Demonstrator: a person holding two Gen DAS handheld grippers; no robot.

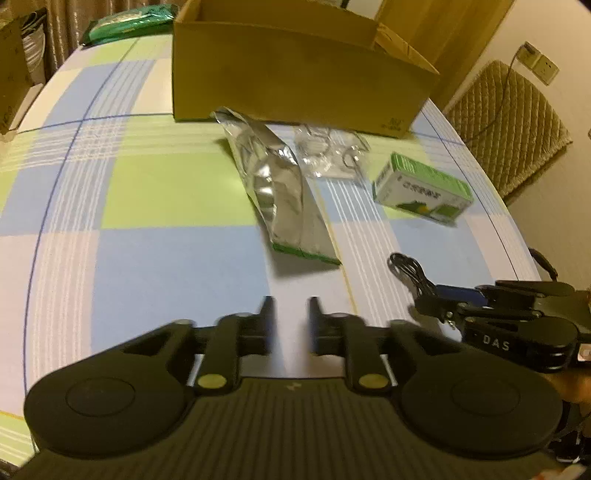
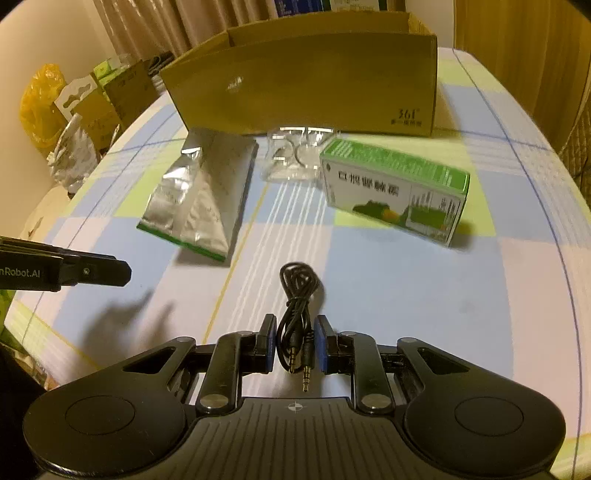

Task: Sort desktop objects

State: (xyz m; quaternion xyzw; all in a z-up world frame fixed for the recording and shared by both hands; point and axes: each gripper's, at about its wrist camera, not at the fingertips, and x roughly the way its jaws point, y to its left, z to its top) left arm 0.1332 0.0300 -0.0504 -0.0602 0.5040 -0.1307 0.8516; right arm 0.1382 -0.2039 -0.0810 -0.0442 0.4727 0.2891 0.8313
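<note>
A tabletop (image 2: 388, 280) covered in a blue, green and white checked cloth holds a scatter of small things in front of a large open cardboard box (image 2: 306, 85). The box stands at the far side, its flaps raised; its inside cannot be seen from either camera, so its contents cannot be told.

Just in front of the box, from left to right, lie a crumpled silver foil pouch with a green bottom edge (image 2: 199, 195), a clear plastic blister package (image 2: 295, 155) and a green and white carton printed with Chinese characters (image 2: 395, 188). The foil pouch looks flattened. The clear package sits between the pouch and the carton, near the box wall.

The right gripper (image 2: 295, 343) holds a coiled black audio cable (image 2: 297, 295) between its blue-padded fingers (image 2: 271, 343), clamped on the strands close to the two gold-tipped jack plugs, which hang toward the camera. The looped end of the cable reaches forward, low over the cloth.

The left gripper (image 1: 291, 325) hangs over bare cloth near the foil pouch, its fingers drawn nearly together with nothing between them.

A green wrapped pack (image 1: 129, 22) lies at the far left edge of the tabletop, behind the box.
</note>
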